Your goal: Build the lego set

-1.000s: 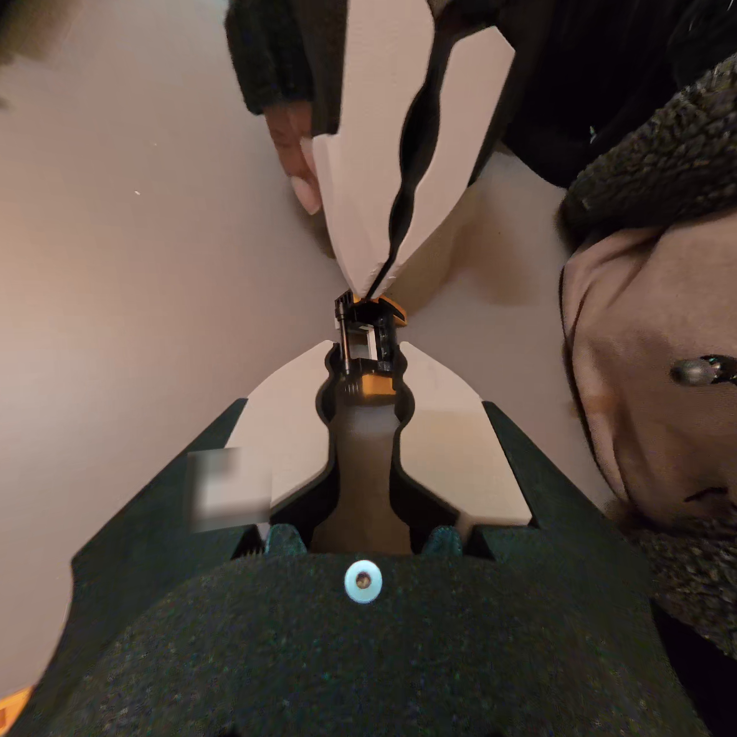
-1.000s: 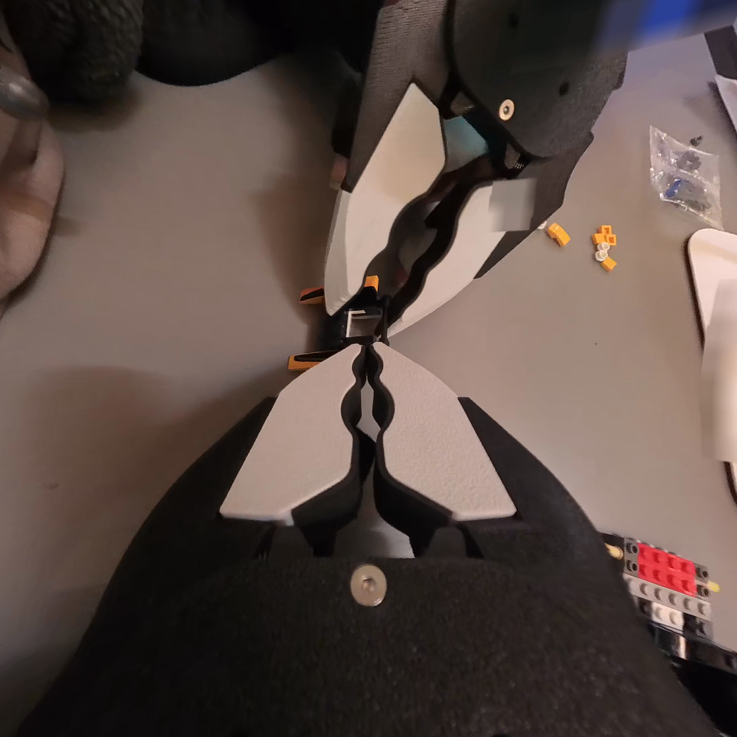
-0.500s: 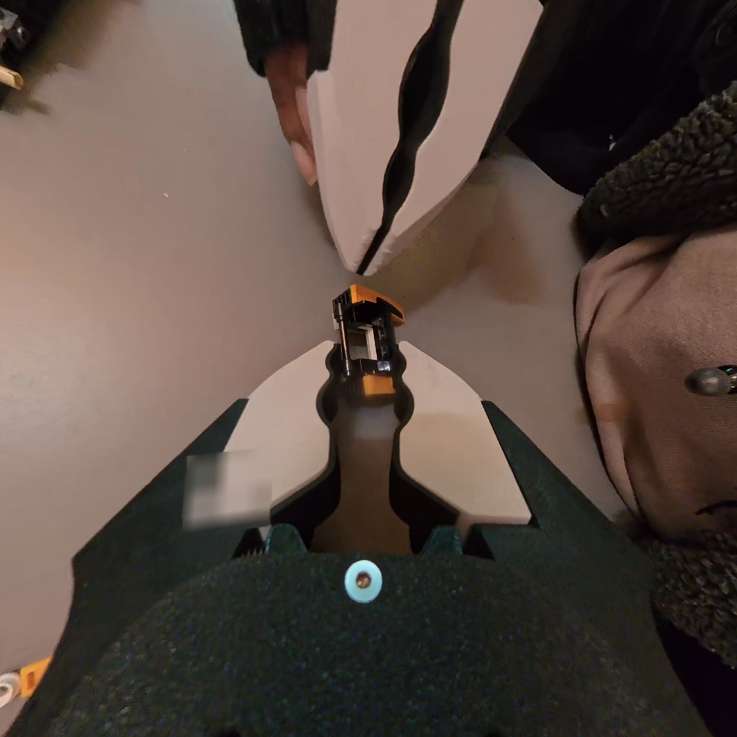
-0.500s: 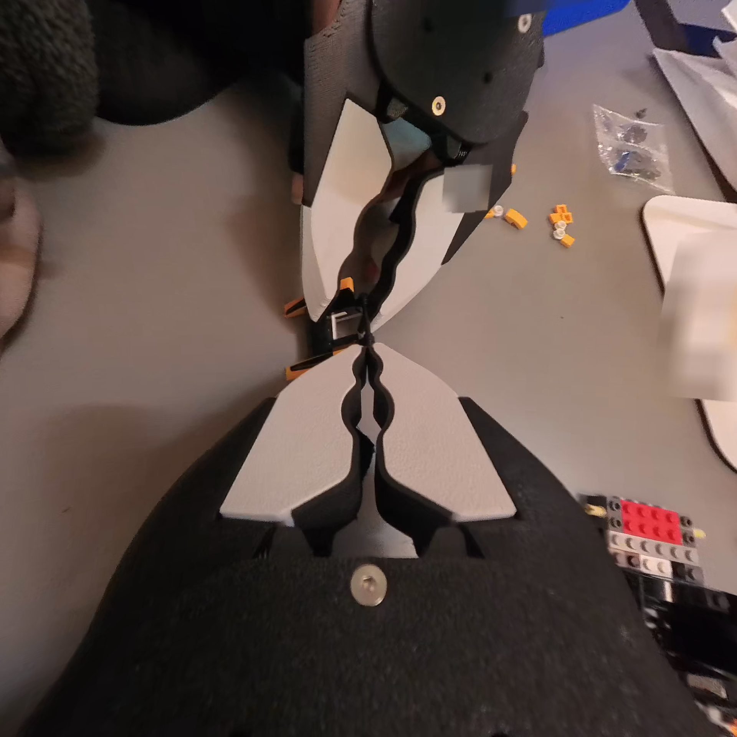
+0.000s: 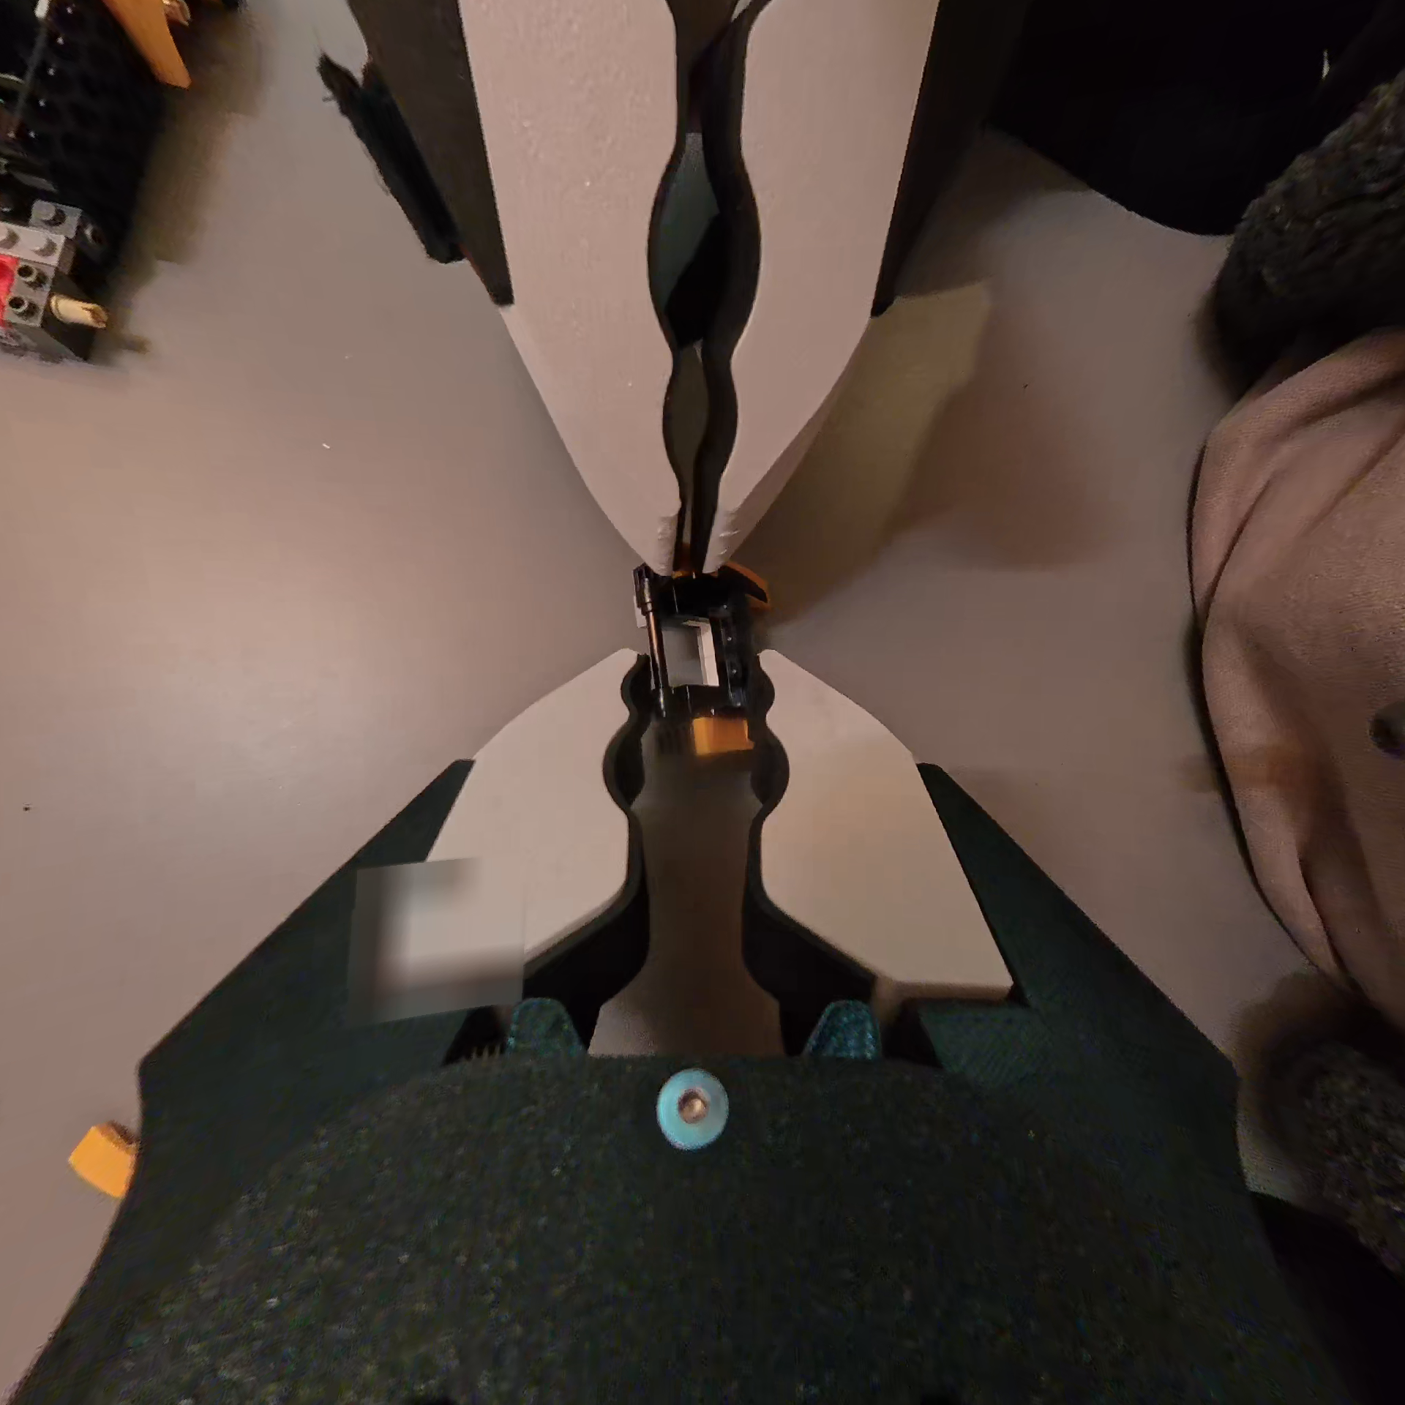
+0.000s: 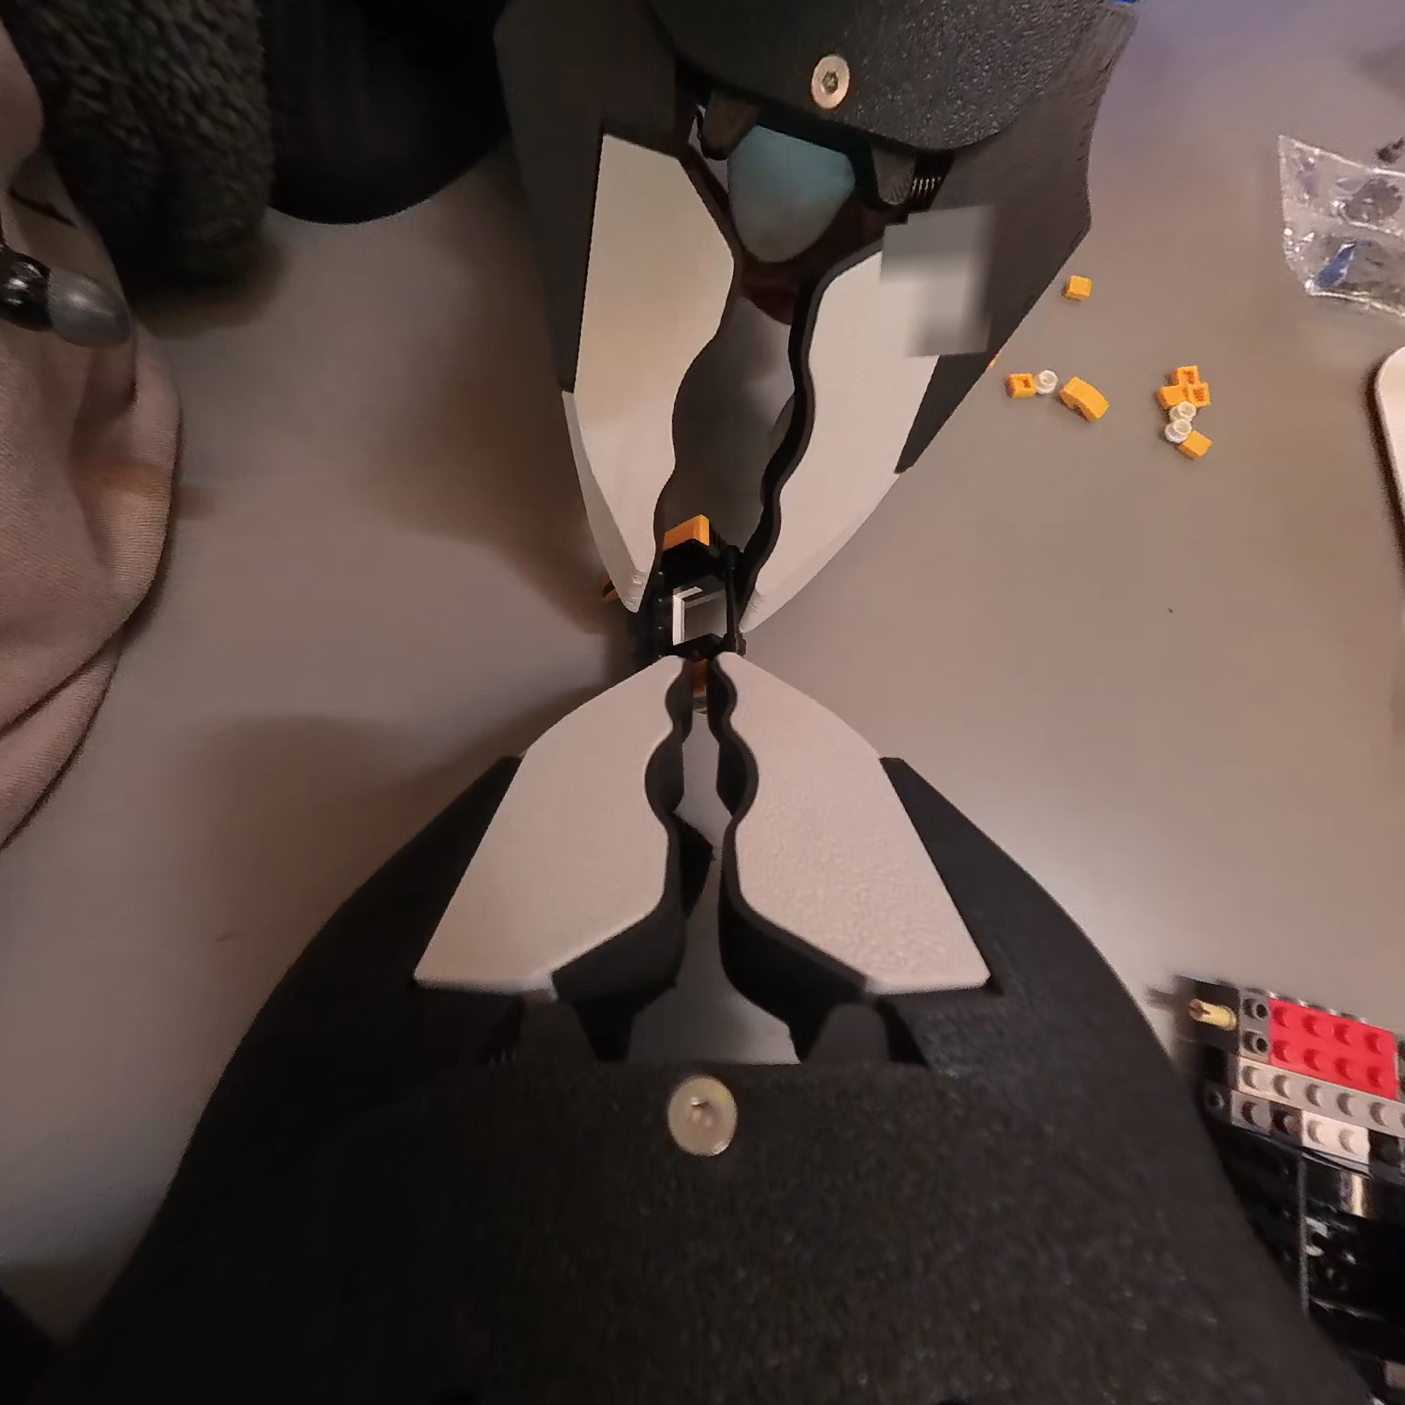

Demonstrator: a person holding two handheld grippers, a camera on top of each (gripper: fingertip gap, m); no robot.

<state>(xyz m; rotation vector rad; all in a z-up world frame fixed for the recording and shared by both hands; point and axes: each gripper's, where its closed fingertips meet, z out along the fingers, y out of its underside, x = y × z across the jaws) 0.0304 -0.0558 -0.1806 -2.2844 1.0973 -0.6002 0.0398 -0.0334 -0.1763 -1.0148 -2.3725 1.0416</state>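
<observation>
A small black, grey and orange lego assembly (image 5: 696,658) is held above the grey table (image 5: 266,570). My left gripper (image 5: 696,684) is shut on its near end, with an orange piece between the fingers. My right gripper (image 5: 696,559) comes in from the far side, and its tips close on the assembly's orange far end. In the right wrist view my right gripper (image 6: 698,673) is nearly closed, with an orange bit in the narrow gap. Right in front of it, the left gripper (image 6: 696,601) grips the assembly (image 6: 693,612).
Loose orange and clear pieces (image 6: 1083,397) lie at the right, near a clear bag of parts (image 6: 1346,228) and a white tray's edge (image 6: 1393,426). A larger black build with a red plate (image 6: 1338,1053) stands at the lower right. A person's clothing (image 5: 1308,608) borders the table. Left and right tips are no more than a few centimetres apart.
The right gripper touched the assembly a second ago, backed off shut half a second ago, and is now back at its orange end. The left gripper kept its hold.
</observation>
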